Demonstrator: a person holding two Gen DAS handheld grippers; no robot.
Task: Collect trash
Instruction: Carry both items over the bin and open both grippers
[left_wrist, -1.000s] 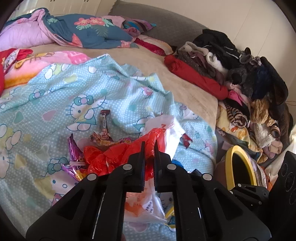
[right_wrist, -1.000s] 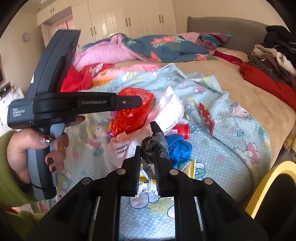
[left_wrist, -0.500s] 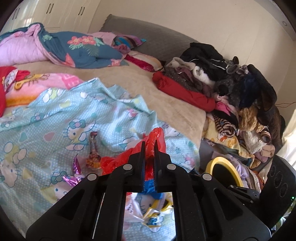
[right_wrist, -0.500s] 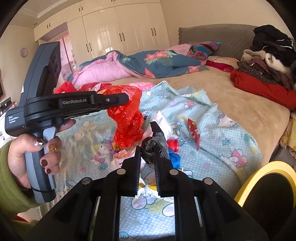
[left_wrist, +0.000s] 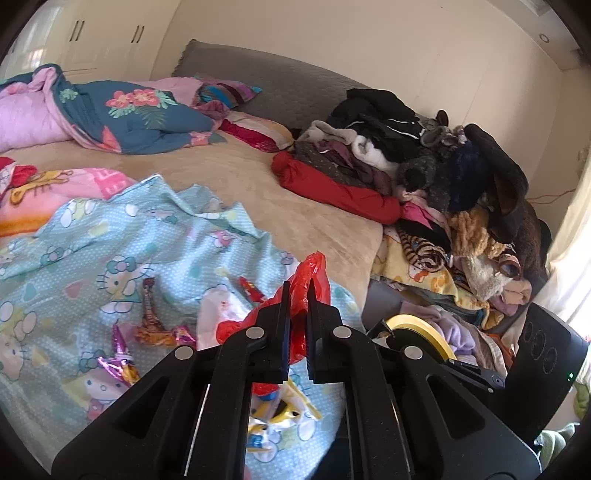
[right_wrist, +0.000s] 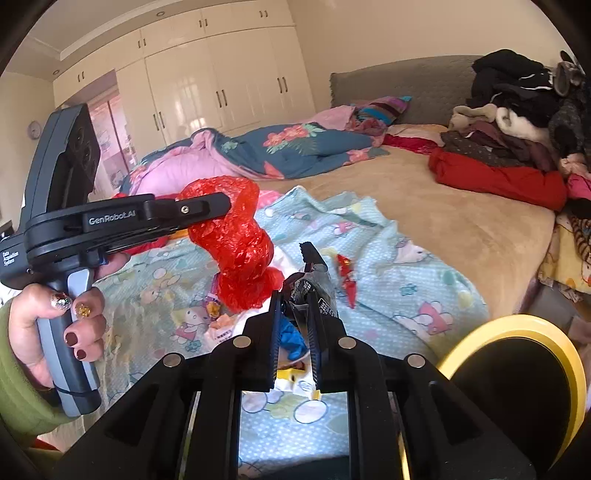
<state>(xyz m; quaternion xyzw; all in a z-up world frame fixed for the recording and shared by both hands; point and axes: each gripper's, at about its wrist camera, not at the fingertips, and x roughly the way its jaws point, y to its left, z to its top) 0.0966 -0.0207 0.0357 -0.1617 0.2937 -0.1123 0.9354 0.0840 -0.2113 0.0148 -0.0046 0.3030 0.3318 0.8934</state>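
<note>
My left gripper (left_wrist: 296, 295) is shut on a red plastic bag (left_wrist: 308, 275) and holds it in the air above the bed; the bag (right_wrist: 240, 247) hangs from it in the right wrist view. My right gripper (right_wrist: 295, 306) is shut on a crumpled grey-black wrapper (right_wrist: 312, 284). Loose trash lies on the light blue cartoon sheet (left_wrist: 110, 236): a purple foil wrapper (left_wrist: 122, 354), a brown candy wrapper (left_wrist: 149, 310), a red wrapper (right_wrist: 347, 275), a blue scrap (right_wrist: 291, 338) and white-yellow packaging (left_wrist: 280, 417).
A black bin with a yellow rim (right_wrist: 517, 365) stands by the bed at lower right, also in the left wrist view (left_wrist: 417, 328). A clothes heap (left_wrist: 424, 166) fills the bed's right side. Quilts (left_wrist: 110, 110) lie at the back left.
My left gripper has lifted the red bag up off the trash pile and higher above the bed. My right gripper has risen a little with the wrapper still in it.
</note>
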